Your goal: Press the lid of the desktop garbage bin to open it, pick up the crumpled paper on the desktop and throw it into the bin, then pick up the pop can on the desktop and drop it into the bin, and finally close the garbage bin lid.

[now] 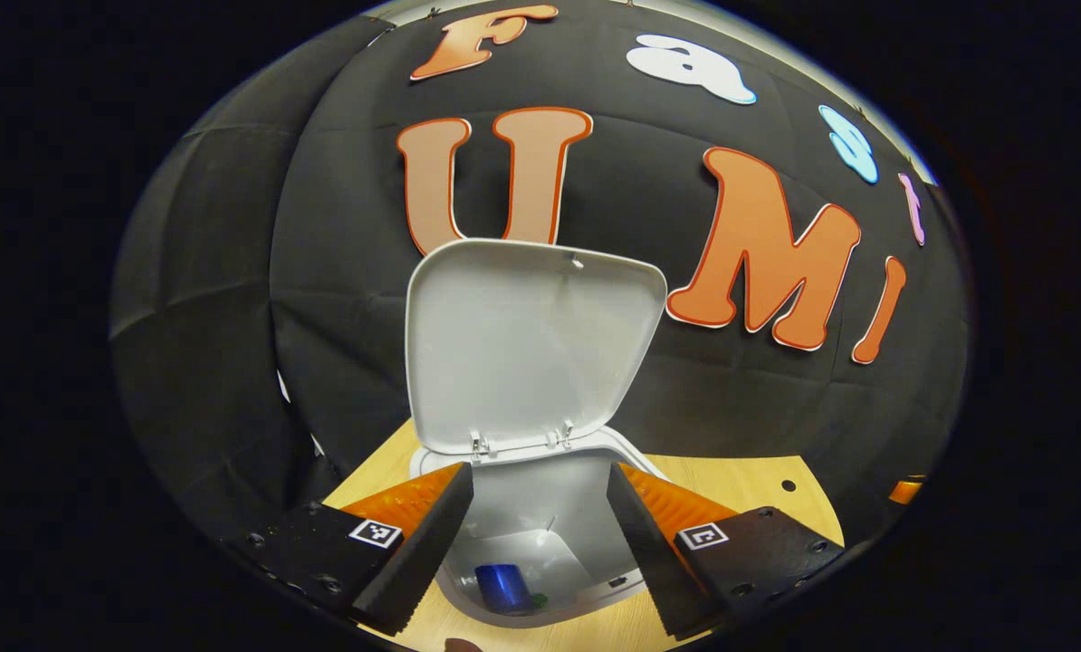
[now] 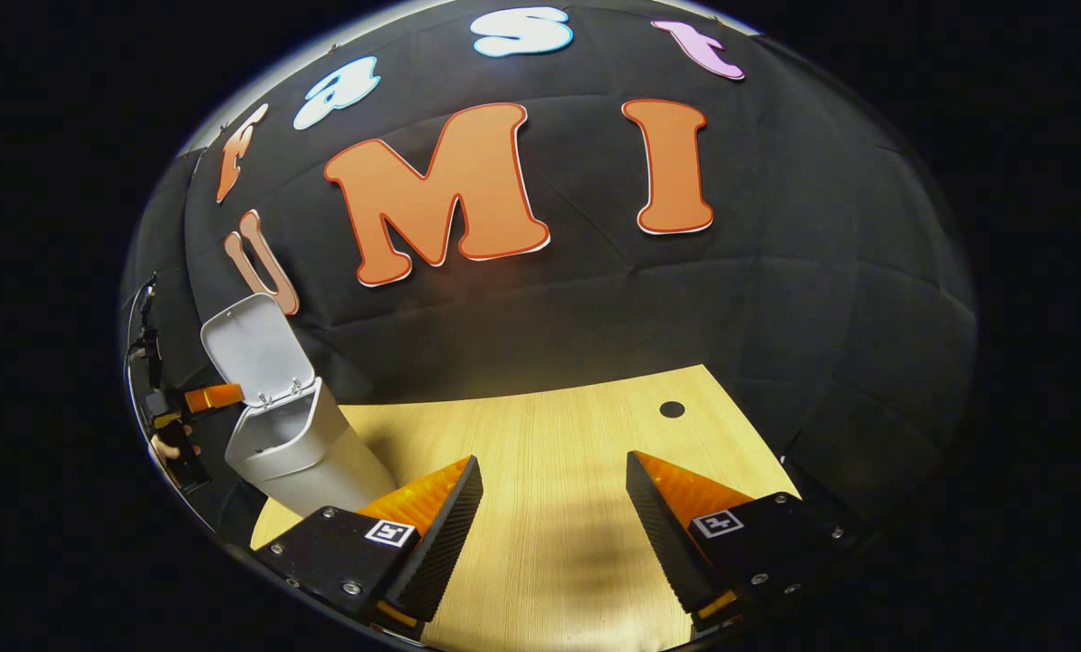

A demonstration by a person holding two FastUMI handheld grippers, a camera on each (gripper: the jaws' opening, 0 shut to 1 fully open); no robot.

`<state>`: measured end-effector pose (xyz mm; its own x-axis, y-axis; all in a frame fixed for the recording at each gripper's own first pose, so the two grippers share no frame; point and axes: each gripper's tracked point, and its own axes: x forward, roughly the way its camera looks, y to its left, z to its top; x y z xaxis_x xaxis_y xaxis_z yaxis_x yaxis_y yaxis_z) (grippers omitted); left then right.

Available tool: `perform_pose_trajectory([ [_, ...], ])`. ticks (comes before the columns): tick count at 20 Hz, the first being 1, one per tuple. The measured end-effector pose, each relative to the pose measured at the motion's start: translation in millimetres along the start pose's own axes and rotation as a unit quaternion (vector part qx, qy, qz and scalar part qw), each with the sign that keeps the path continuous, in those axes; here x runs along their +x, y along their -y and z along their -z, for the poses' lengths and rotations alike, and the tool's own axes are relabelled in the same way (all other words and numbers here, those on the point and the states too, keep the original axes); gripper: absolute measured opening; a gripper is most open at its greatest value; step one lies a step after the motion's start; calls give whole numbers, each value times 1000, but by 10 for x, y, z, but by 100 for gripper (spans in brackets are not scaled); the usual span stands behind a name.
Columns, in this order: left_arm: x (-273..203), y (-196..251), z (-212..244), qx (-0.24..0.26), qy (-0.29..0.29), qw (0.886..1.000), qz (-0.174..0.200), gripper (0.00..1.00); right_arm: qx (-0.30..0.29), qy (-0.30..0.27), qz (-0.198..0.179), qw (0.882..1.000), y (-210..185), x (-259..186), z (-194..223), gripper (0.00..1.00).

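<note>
1. The desktop garbage bin (image 1: 540,507) stands on the wooden tabletop (image 1: 740,480) near the booth's black cloth wall, its long axis upright and its mouth facing up.
2. Its lid (image 1: 531,344) is swung open and stands nearly upright on the rear hinges, the pale inner face turned toward the left gripper view.
3. A blue pop can (image 1: 502,587) lies at the bottom of the bin; which way its long axis runs is hard to tell.
4. A small green bit sits just beside the can; what it is cannot be told.
5. The left hand-held gripper (image 1: 540,534) hangs over the bin mouth, fingers spread apart, clamping nothing.
6. In the right gripper view the bin (image 2: 296,453) stands far to the left, its lid (image 2: 255,349) raised, with the left hand-held gripper (image 2: 215,397) beside it.
7. The right hand-held gripper (image 2: 554,516) is over bare tabletop (image 2: 550,426), well apart from the bin, fingers wide apart and empty.
</note>
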<state>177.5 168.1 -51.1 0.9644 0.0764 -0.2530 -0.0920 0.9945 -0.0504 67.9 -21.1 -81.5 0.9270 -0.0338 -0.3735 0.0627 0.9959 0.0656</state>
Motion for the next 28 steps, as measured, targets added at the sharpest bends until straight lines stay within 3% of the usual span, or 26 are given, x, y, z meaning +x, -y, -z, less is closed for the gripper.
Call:
perform_pose_trajectory([
  [3, -102, -6, -209, 17, 22, 1000, -5, 94, -2, -5, -7, 1000, -30, 1, 39, 95],
  [6, -241, 93, -526, -1, 41, 999, 12, 94, -6, -8, -15, 1000, -81, -13, 66, 95],
  [10, -363, 31, -1303, -8, 103, 995, -1, 94, -8, -5, -26, 1000, -119, -58, 70, 95],
  [15, -523, 52, -2427, 14, 198, 980, -9, 94, 7, -6, -45, 999, -181, -135, 86, 95],
  [17, -450, 11, -2723, 14, 211, 977, -15, 94, 9, -3, -48, 999, -178, -164, 75, 95],
  [22, 76, -84, -2789, 15, 130, 991, -11, 92, 17, -3, -47, 999, -111, -212, 111, 95],
  [25, 454, -149, -2460, 2, 40, 999, -3, 94, 29, -7, -43, 999, -53, -193, 134, 95],
  [28, 747, -255, -2036, 18, -44, 999, -13, 94, 33, -10, -39, 999, -24, -158, 140, 95],
])
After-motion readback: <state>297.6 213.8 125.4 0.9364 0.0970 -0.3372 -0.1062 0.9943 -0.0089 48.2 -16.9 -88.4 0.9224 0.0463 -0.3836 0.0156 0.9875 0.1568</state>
